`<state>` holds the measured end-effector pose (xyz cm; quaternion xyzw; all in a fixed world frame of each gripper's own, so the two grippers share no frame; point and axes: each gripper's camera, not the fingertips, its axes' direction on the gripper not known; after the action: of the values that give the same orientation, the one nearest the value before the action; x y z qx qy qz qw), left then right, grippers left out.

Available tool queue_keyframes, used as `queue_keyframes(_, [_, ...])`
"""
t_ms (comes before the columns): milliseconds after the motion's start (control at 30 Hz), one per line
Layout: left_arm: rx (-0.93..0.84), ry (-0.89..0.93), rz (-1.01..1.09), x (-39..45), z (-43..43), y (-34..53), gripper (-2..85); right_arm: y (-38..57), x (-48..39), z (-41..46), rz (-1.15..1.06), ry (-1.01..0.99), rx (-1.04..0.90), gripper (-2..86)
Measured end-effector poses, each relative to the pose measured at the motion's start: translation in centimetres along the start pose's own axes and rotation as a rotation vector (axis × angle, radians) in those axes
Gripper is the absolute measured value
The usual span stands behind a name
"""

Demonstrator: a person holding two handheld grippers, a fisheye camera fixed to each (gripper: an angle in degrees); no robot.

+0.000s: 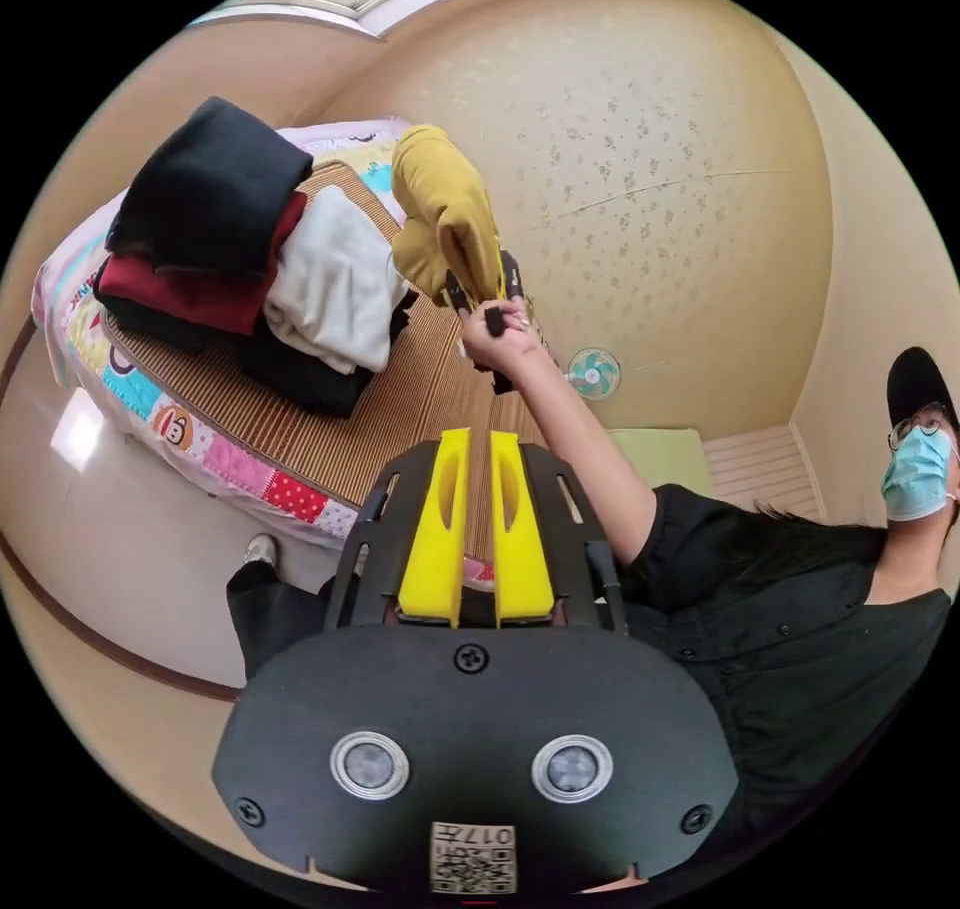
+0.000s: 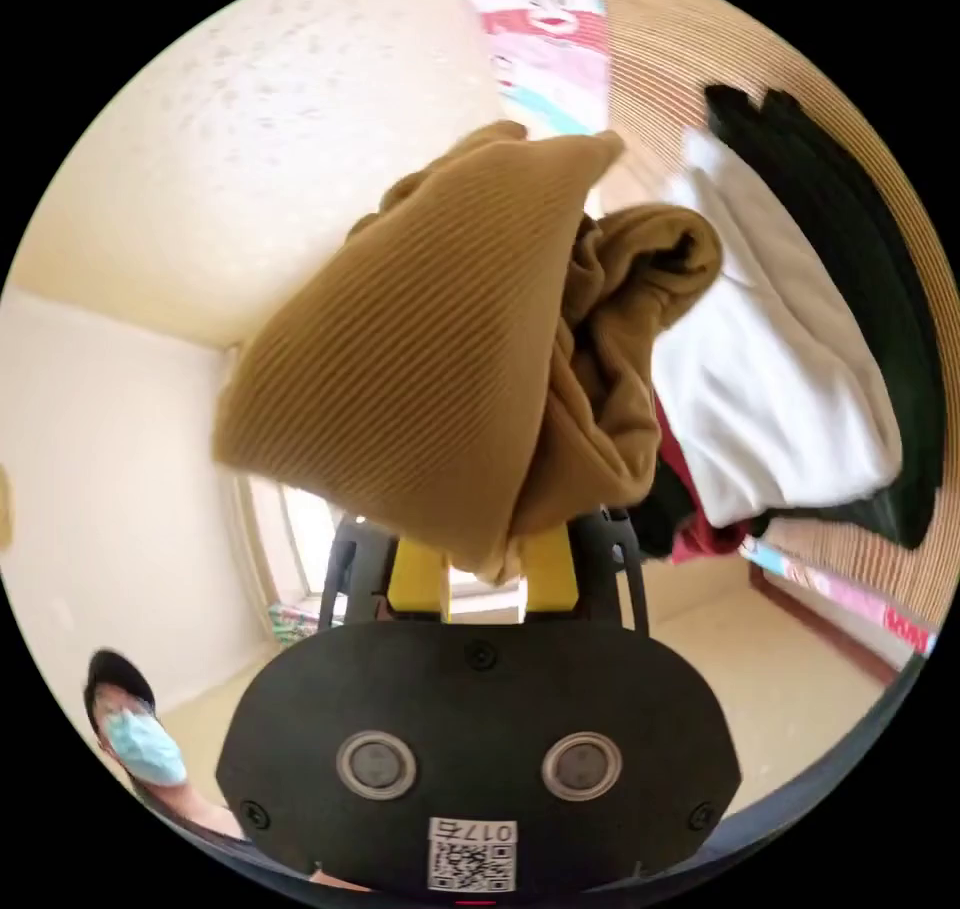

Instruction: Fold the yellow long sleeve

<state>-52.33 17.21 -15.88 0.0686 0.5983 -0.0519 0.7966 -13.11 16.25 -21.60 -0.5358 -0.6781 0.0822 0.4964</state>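
In the left gripper view, a heap of folded clothes (image 1: pixel 240 259) in black, dark red and off-white is sitting at the left on a striped brown woven mat (image 1: pixel 400 419), which is lying over a patchwork cartoon-print bedsheet (image 1: pixel 210 444). Just right of that heap, the mustard-yellow ribbed long-sleeve garment (image 1: pixel 445 214) is hanging bunched in the air above the mat, gripped by the right gripper (image 1: pixel 485 289), which the person's hand (image 1: pixel 500 339) is holding out from a bare forearm. Below, the left gripper (image 1: pixel 475 439) is showing its two yellow jaws drawn nearly together with only a thin slit between them and nothing clamped in it. Further right, a small teal fan (image 1: pixel 594 372) is standing by the speckled cream wall (image 1: pixel 680 199), and the person in a black shirt (image 1: pixel 790 609) is occupying the right edge. In the right gripper view, the same yellow garment is bulging in a wadded fold at the centre, its lower tip pinched between the right gripper's yellow jaws, which are clenching on the cloth. To its right, the off-white and black folded clothes are resting on the striped mat.
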Motion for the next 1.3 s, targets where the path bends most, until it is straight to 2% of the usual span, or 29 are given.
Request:
queue_keyframes(33, [0.029, 0.015, -0.015, -0.8, 0.0, 1.3, 4.3, 1.5, 4.3, 0.6, 0.088, 0.100, -0.032, 6.4])
queue_keyframes(133, [0.015, -0.024, -0.018, -2.1, 1.5, 3.1, 4.2, 4.4, 10.9, -1.8, 0.064, 0.378, -0.192, 3.5])
queue_keyframes(267, [-0.092, -0.206, 0.125, -0.4, 5.9, 2.5, 3.9, 6.3, 13.8, -13.7, 0.051, 0.672, -0.164, 1.9])
queue_keyframes(300, [-0.116, -0.247, 0.162, 0.1, 6.9, 2.2, 3.7, 6.5, 13.5, -15.8, 0.049, 0.718, -0.138, 1.6])
queue_keyframes(400, [-0.227, -0.473, 0.385, 4.0, 13.0, 1.0, 1.2, 8.3, 8.7, -24.9, -0.018, 1.016, 0.033, 0.9])
queue_keyframes(467, [-0.249, -0.597, 0.579, 8.2, 18.1, 0.7, -0.3, 10.7, 2.7, -28.8, -0.086, 1.277, 0.180, 0.6])
queue_keyframes(500, [-0.240, -0.596, 0.614, 9.3, 19.2, 0.6, -0.4, 11.6, 1.0, -29.0, -0.126, 1.341, 0.215, 0.6])
queue_keyframes(533, [-0.213, -0.524, 0.670, 11.5, 20.9, 0.6, -0.7, 13.7, -2.5, -28.4, -0.257, 1.466, 0.287, 0.5])
queue_keyframes(567, [-0.191, -0.362, 0.712, 13.7, 22.3, 0.5, -0.8, 16.2, -5.5, -27.3, -0.412, 1.564, 0.372, 0.5])
queue_keyframes(600, [-0.183, -0.266, 0.722, 14.7, 23.0, 0.4, -0.8, 17.6, -6.9, -26.7, -0.490, 1.596, 0.429, 0.5])
queue_keyframes(667, [-0.148, 0.088, 0.680, 17.9, 25.7, -0.3, -0.9, 23.6, -11.1, -25.5, -0.761, 1.573, 0.751, 0.4])
queue_keyframes(700, [-0.139, 0.169, 0.651, 18.5, 26.5, -0.5, -1.0, 25.1, -11.8, -25.5, -0.802, 1.543, 0.841, 0.4])
queue_keyframes(767, [-0.124, 0.513, 0.484, 19.9, 30.5, -1.3, -1.0, 29.0, -12.7, -26.8, -0.869, 1.400, 1.147, 0.4])
queue_keyframes(833, [-0.134, 0.729, 0.372, 20.5, 34.1, -1.5, -1.0, 29.5, -12.1, -29.0, -0.847, 1.293, 1.213, 0.5])
queue_keyframes(867, [-0.137, 0.810, 0.327, 21.0, 36.4, -1.3, -1.0, 28.7, -11.0, -30.7, -0.816, 1.252, 1.177, 0.5])
queue_keyframes(900, [-0.138, 0.825, 0.314, 21.3, 37.5, -1.1, -1.0, 28.0, -10.3, -31.7, -0.788, 1.249, 1.149, 0.6])
queue_keyframes(1067, [-0.186, 0.749, 0.264, 23.6, 45.0, 2.0, -1.0, 18.2, -1.8, -41.3, -0.225, 1.350, 0.856, 2.0])
queue_keyframes(1200, [-0.192, 0.511, 0.350, 25.5, 47.4, 5.3, -1.0, 13.7, 1.3, -46.0, -0.151, 1.378, 0.793, 3.9])
queue_keyframes(1300, [-0.156, 0.273, 0.535, 28.1, 48.4, 8.6, -1.0, 9.5, 2.2, -50.0, -0.092, 1.412, 0.761, 6.4])
